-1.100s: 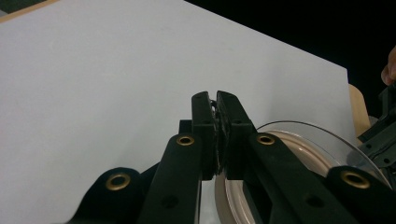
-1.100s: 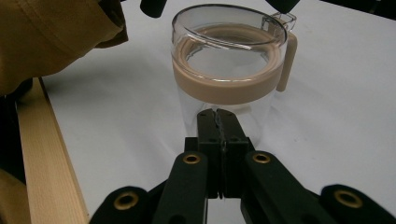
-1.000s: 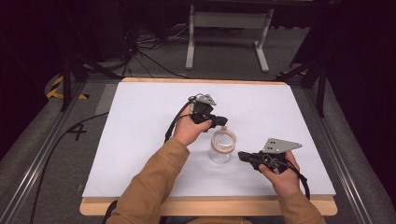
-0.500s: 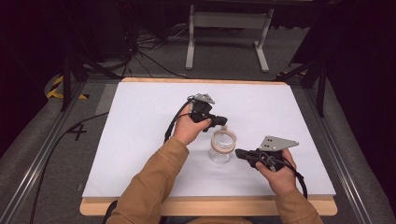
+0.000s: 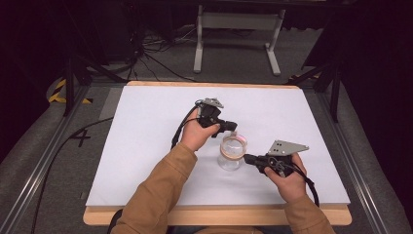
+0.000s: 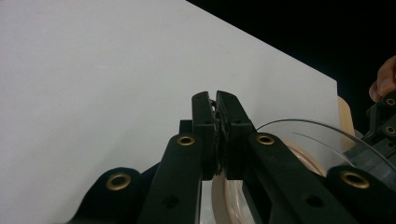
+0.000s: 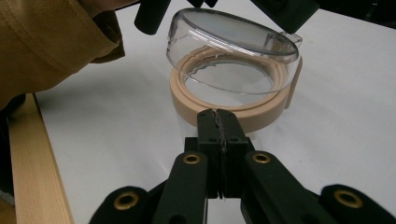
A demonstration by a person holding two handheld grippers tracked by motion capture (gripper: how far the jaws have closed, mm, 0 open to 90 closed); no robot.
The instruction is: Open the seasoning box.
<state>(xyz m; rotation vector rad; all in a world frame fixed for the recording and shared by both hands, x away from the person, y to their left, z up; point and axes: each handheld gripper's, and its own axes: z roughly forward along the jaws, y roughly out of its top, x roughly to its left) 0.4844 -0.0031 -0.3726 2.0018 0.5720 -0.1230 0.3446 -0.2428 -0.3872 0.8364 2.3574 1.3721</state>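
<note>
The left hand-held gripper (image 5: 233,126) has its jaws pressed together, apparently on the edge of the clear lid (image 7: 233,44). In the left gripper view the jaws meet with no gap and the lid's rim curves away at 3 o'clock of them. A thin clear edge may sit between them, but the contact point itself is not visible, so the grasp is a judgement.

The right hand-held gripper (image 5: 249,158) is clenched, jaws flush against each other with nothing between them. In the right gripper view its tips sit just beside the near wall of the tan collar (image 7: 224,109), at the collar's 6 o'clock. This placement probably braces the jar (image 5: 232,152) against tipping while the lid is worked.

The jar stands upright near the middle of the white counter (image 5: 146,146), slightly toward the person's edge, between the two hands. Its long axis is vertical, mouth up. The lid is tilted above the collar: the side at 9 o'clock in the right gripper view is raised clear, and the side at 3 o'clock sits low by a tan tab, likely a hinge.
</note>
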